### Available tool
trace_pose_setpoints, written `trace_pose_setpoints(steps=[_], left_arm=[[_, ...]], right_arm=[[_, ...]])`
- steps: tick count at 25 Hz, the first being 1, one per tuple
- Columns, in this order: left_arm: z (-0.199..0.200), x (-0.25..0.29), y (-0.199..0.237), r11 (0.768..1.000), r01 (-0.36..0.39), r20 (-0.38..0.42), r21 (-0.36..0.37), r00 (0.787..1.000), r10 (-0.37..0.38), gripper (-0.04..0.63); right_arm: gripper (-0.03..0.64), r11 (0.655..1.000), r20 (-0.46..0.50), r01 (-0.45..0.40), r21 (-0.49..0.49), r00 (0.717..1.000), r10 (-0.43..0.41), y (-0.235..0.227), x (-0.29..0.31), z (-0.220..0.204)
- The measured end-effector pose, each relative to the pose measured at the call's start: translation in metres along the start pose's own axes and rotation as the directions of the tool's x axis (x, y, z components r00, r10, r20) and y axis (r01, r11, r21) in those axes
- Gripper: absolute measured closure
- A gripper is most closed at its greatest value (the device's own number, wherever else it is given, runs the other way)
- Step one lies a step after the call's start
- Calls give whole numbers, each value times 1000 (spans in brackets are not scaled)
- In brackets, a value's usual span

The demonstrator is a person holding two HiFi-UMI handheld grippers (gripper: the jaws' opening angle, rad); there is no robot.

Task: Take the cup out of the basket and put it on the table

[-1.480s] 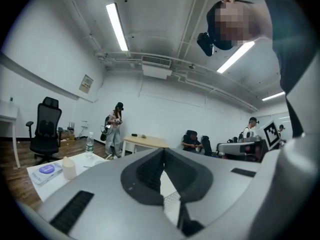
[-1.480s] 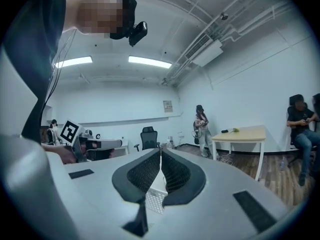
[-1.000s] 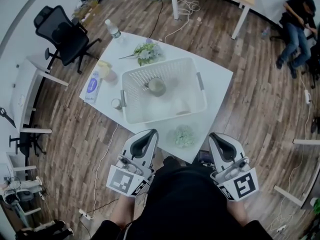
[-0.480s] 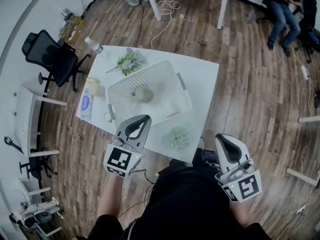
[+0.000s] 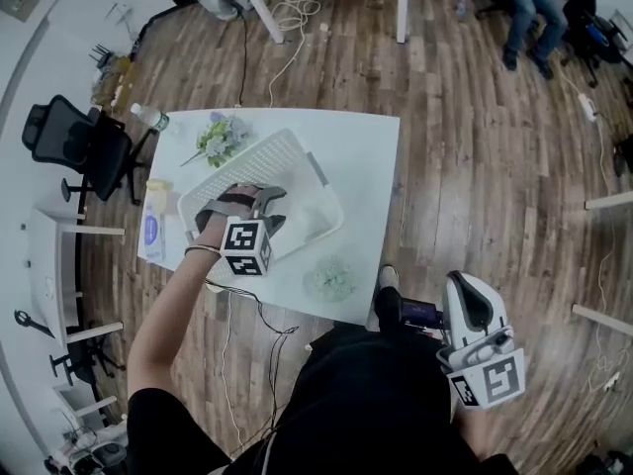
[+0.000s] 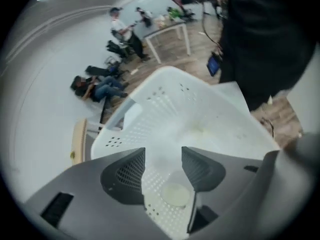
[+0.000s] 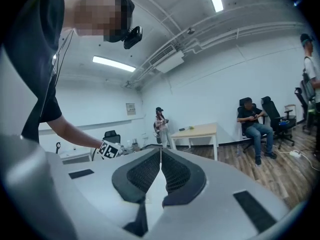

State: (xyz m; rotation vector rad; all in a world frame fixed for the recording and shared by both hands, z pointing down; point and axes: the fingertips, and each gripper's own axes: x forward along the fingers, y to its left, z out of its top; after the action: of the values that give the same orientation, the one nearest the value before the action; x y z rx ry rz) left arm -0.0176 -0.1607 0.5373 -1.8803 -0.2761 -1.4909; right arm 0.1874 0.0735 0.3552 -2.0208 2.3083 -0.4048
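- My left gripper (image 6: 163,154) has its jaws a fair way apart. They have just been opening, and the pads press on nothing.
- In the gap beyond them lies the cup (image 6: 175,194), a pale, blurred round shape on the perforated floor of the basket (image 6: 200,104). It sits nearer the jaw on the picture's right. I can't tell whether it stands or lies on its side.
- My right gripper (image 7: 160,156) has its jaws together, tips touching, with nothing between them.
- A second ago my left gripper hung shut at my waist, short of the table's near edge. Now it is over the middle of the basket (image 5: 287,161), nose steeply down, with its marker cube (image 5: 245,247) turned up to the head camera.
- My right gripper (image 5: 469,290) was level with the left one then. Now it is alone at my right hip, above the wooden floor (image 5: 475,146) and well apart from the table (image 5: 361,186).
- The cup has not left the basket. The head view showed it plainly before, but my left hand (image 5: 220,214) and the gripper now cover it there.
- Only the left gripper view shows the jaw gap and the cup.
- Only the head view shows the rest of the tabletop: flowers (image 5: 220,139) and a bottle (image 5: 150,117) past the basket, and a green tuft (image 5: 329,278) near my edge.
- Only the right gripper view shows my left forearm (image 7: 75,134) reaching out from the side, and a standing person (image 7: 161,121) by the far wall.
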Motion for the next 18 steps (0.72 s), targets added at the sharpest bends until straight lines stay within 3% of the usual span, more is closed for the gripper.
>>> trace_pose_setpoints(steps=[2, 4, 6, 10, 15, 18], left_arm=[[-1, 25, -21, 981, 99, -39, 168, 995, -94, 345], [-1, 46, -43, 931, 180, -73, 319, 984, -165, 334], [-5, 68, -52, 878, 206, -93, 431, 979, -183, 327], [-17, 100, -56, 819, 218, -82, 531, 975, -207, 307], [-6, 116, -70, 701, 203, -32, 684, 968, -250, 291], [-1, 122, -83, 640, 214, -28, 738, 957, -288, 276]], right_arm=[[591, 999, -4, 34, 6, 999, -34, -12, -7, -1], [591, 998, -8, 66, 12, 998, -65, -23, -14, -3], [591, 995, -13, 95, 18, 995, -95, -32, -19, -4], [591, 989, -29, 145, 17, 989, -144, -40, -26, -3], [591, 980, -48, 198, 20, 979, -197, -51, -37, -8], [591, 977, -56, 210, 21, 976, -209, -50, -35, -9]])
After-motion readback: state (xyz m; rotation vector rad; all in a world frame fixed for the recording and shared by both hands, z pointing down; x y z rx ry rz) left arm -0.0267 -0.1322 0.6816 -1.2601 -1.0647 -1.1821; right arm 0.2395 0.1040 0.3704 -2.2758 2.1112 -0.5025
